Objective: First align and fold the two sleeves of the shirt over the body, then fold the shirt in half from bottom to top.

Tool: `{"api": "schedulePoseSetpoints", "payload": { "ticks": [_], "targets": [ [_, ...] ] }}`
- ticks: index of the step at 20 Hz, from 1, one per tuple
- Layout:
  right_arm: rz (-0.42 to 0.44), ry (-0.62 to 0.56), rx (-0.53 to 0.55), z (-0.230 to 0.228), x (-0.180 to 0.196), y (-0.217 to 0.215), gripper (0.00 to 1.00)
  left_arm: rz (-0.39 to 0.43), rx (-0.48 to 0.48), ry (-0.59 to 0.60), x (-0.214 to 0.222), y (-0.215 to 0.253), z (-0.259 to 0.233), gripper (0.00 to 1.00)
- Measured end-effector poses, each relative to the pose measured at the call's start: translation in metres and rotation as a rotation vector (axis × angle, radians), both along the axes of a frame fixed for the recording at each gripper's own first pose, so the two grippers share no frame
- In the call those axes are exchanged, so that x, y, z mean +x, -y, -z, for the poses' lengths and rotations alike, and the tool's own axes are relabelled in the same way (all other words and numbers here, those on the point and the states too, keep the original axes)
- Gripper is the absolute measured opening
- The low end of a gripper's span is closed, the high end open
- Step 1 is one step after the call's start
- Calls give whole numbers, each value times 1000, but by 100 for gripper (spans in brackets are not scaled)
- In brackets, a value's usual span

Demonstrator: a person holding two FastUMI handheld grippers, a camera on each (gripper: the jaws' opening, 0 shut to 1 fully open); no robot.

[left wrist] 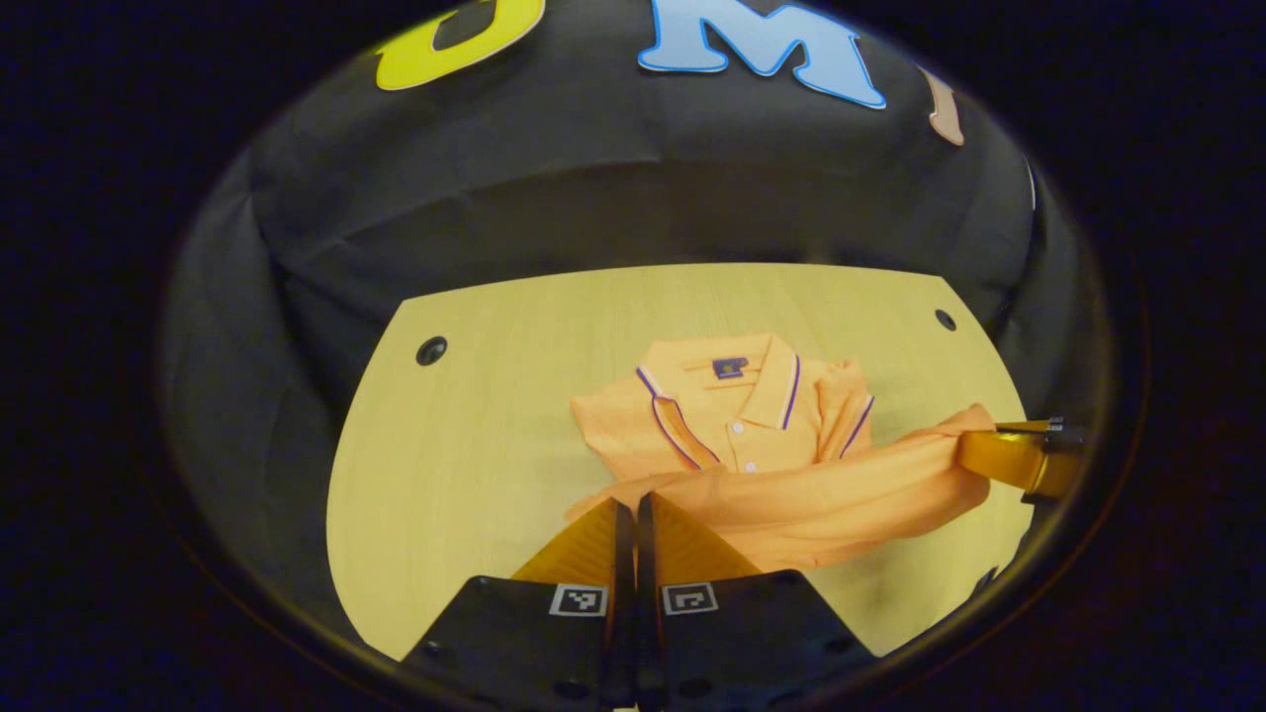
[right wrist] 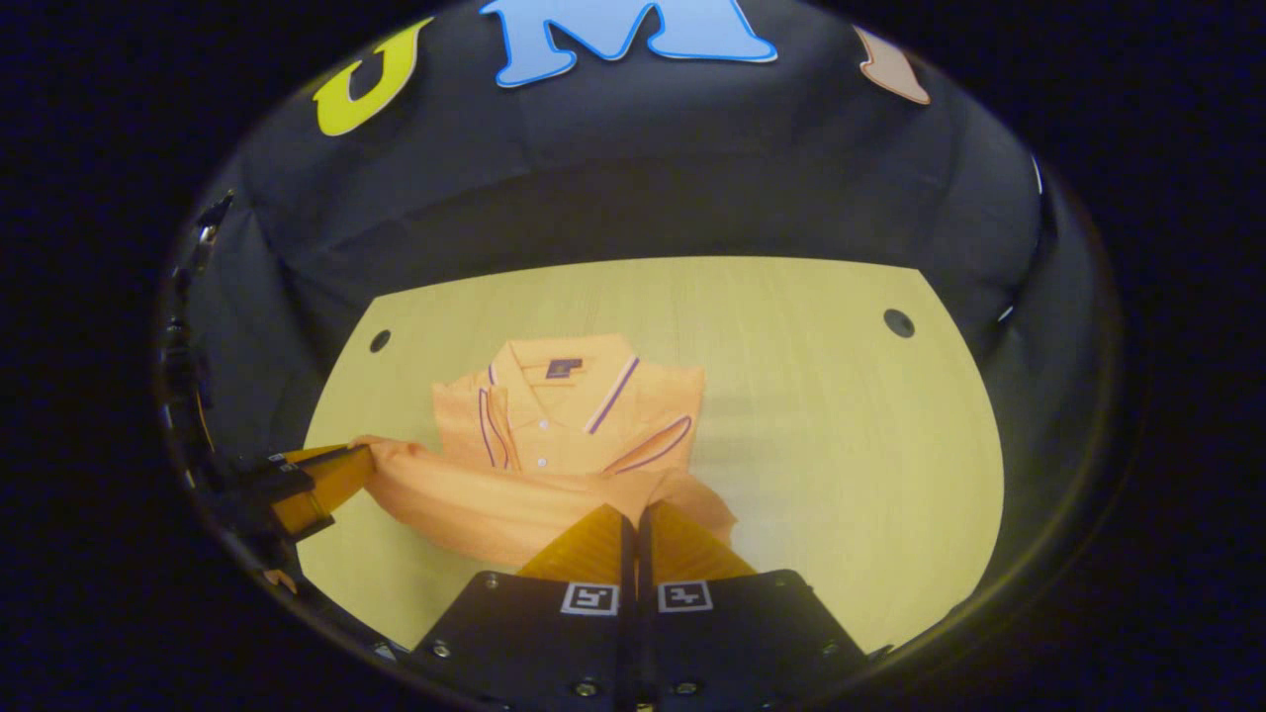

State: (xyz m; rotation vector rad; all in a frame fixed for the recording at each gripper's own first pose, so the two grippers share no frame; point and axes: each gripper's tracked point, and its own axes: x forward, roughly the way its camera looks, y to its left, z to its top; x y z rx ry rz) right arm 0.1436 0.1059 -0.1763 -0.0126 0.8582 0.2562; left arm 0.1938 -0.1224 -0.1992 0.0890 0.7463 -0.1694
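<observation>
Polo shirt hem lifted at both corners, ready for the bottom-to-top fold

Left gripper (left wrist: 634,509), seen in its own view: fingers pressed together with barely a gap, pinched on the near-left corner of the hem (left wrist: 791,499). Right gripper (right wrist: 634,519), likewise narrow in the right gripper view, clamped on the opposite hem corner. Same two grippers also visible from across: the right one at the far edge of the left gripper view (left wrist: 974,450), cloth bunched at its tip; the left one at the edge of the right gripper view (right wrist: 356,465), gripping the same way.

Between them, the lower edge raised off the wooden table (left wrist: 475,435) and stretched into a taut band. Held at both corners, most likely, so the hem travels level and lands square rather than skewed.

Beyond the band, the orange polo shirt (left wrist: 732,415) flat on the table, collar (left wrist: 727,381) farthest away, buttons facing up. Both sleeves (left wrist: 841,400) already turned in over the chest, purple trim lines angling toward the placket. Sleeve stage judged done; halving fold under way.

Next, probably: carry both corners forward together toward the collar, keeping tension even. Risk: dragging the body along the table, or disturbing the folded sleeves under the arriving layer.
</observation>
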Motion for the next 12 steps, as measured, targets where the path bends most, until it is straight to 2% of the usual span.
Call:
{"api": "schedulePoseSetpoints", "payload": {
  "ticks": [5, 9, 12],
  "targets": [
    [17, 79, 18, -17, 51, -11, 0, -4, 5, 79, 53, 5, -20, 6],
    [29, 147, 14, -18, 94, -20, 0, 5, 31, 121, 96, 11, -18, 6],
    [39, 204, 5, -14, 126, -24, 0, -13, 9, 159, 129, 14, -16, 6]
  ]
}}
